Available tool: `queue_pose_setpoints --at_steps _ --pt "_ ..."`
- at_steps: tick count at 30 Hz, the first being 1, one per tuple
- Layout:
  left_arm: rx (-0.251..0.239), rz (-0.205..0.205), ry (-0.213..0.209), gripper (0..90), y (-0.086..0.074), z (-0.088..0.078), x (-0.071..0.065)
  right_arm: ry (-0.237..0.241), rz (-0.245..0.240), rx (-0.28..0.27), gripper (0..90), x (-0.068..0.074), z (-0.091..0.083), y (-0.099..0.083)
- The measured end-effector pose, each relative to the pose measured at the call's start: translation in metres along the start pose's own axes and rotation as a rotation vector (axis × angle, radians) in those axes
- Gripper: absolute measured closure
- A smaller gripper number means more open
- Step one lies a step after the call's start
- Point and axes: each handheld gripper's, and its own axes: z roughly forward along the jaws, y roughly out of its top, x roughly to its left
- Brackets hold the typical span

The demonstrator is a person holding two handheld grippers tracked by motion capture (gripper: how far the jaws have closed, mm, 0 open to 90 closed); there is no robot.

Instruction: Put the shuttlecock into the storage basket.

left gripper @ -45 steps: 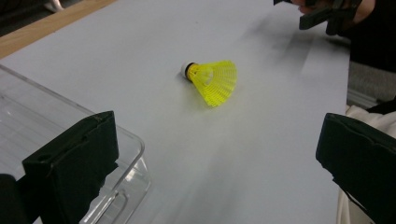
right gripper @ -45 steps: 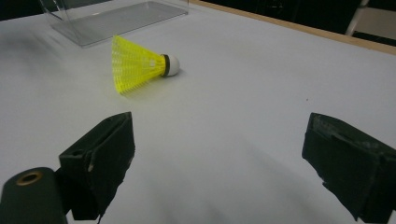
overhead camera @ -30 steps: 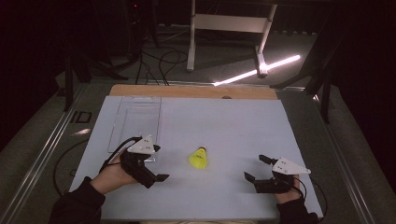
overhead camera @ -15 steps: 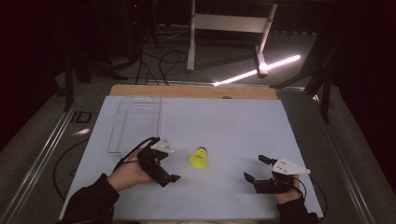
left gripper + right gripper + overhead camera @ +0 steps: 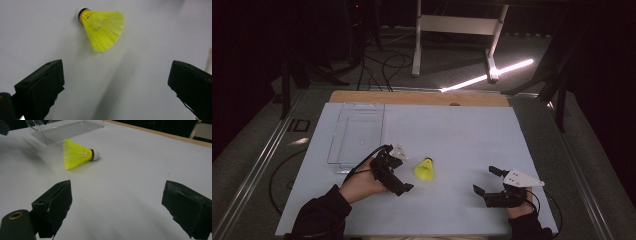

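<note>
Yellow shuttlecock [image 5: 425, 169] lying on its side on the white table [image 5: 452, 130], roughly mid-table toward the near edge, white cork tip pointing away from the person, skirt flared toward them. Left gripper [image 5: 398, 176] just beside it on the left, jaws spread wide and holding nothing, not touching the shuttlecock. Same story in the left gripper view: shuttlecock [image 5: 102, 28] sitting ahead of and between the two black jaws, clear gap all round, cork at upper left. Right gripper [image 5: 486, 184] well apart on the right side of the table, near the front edge, jaws also gaping wide with nothing in them. From the right gripper view, shuttlecock [image 5: 78, 154] farther off, cork end to the right, with a clear plastic tray [image 5: 65, 130] behind it. In the high view, clear tray [image 5: 358, 131] on the left part of the table, beyond the left hand [image 5: 359, 182].
</note>
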Motion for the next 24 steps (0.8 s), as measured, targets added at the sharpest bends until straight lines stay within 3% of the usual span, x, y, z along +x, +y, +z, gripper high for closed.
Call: queue_pose_setpoints --at_steps 16,20,21,24 --pt "0.027 -0.04 0.012 8.1 0.014 0.026 0.002 0.002 0.002 0.001 9.4 0.0 0.0 0.0" --pt "0.049 -0.06 0.022 12.2 0.016 0.033 0.003 0.002 0.003 0.0 9.4 0.0 0.0 0.0" --pt "0.059 -0.076 0.004 13.3 0.017 0.036 0.004 0.003 0.003 0.0 9.4 0.0 0.0 0.0" --pt "0.077 -0.077 0.02 15.1 0.018 0.039 0.004 0.003 0.003 0.001 9.4 0.0 0.0 0.0"
